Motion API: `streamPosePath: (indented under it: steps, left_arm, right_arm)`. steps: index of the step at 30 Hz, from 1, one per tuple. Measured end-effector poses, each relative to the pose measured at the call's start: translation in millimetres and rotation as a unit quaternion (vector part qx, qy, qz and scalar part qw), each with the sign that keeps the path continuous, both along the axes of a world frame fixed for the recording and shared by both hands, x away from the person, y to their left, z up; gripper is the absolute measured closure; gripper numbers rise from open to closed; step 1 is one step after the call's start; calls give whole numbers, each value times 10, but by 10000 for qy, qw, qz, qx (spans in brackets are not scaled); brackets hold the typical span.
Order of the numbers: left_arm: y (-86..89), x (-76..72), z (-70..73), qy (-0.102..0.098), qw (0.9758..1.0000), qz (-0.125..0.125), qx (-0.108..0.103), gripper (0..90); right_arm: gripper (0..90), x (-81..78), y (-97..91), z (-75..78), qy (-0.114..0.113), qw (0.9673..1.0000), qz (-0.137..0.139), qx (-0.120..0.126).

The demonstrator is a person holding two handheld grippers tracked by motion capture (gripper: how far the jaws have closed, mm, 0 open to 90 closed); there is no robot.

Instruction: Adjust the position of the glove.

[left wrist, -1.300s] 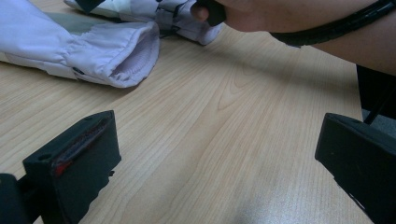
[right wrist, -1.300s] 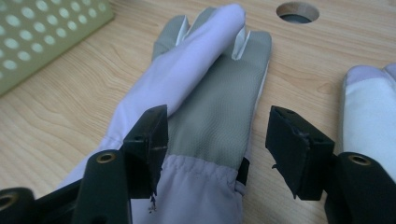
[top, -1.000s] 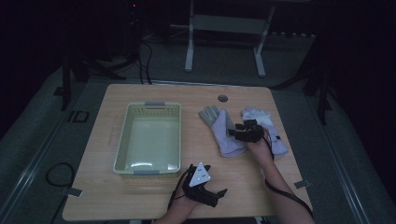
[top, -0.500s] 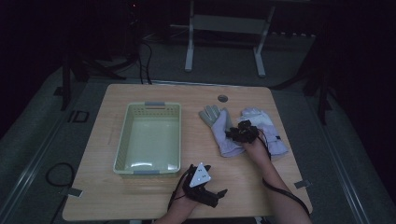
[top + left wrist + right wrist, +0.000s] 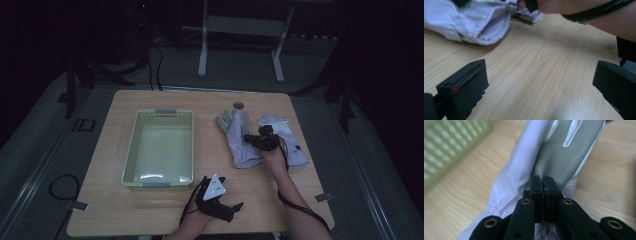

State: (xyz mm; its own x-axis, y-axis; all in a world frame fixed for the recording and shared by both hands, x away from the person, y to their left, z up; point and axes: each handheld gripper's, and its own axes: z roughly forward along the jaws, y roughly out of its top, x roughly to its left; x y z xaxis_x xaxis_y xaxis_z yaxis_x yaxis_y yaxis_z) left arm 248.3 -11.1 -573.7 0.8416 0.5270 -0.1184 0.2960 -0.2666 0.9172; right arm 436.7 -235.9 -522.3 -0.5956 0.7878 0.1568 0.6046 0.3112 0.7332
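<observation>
Glove [image 5: 556,157] pinched by right tool [image 5: 543,185], jaws just closed, forearm angled inward.

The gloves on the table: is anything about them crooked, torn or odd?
Nothing looks torn or spilled. The left glove lies flat, fingers pointing away, with the right tongs pinched on its cuff. The second glove lies beside it, partly hidden by the hand. The basket sits square and empty.
</observation>
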Motion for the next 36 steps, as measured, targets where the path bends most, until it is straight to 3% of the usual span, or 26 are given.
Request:
streamPosePath:
  steps: [7,13,18,20,26,29,36]
  left_arm:
    - [3,3,1,-1,10000,3,30,1]
    - [0,0,0,-10,10000,1,22,1]
    - [-7,-10,1,-58,10000,12,51,1]
    - [-8,-11,2,-66,10000,12,56,1]
    - [-6,-7,2,-56,10000,33,59,1]
    - [-6,-2,1,-33,10000,36,44,1]
    - [-8,-4,1,-60,10000,26,56,1]
  right_arm:
    - [876,-239,8,346,-311,9980,-387,400]
    - [875,-457,24,450,-539,9956,-686,341]
    - [875,-644,-4,351,-490,9936,-849,565]
    - [875,-693,5,295,-479,9941,-849,473]
    - [874,-771,-13,87,-213,9946,-871,525]
    - [873,-783,-20,-2,-107,9945,-892,535]
    - [867,-737,-25,-206,61,9950,-953,306]
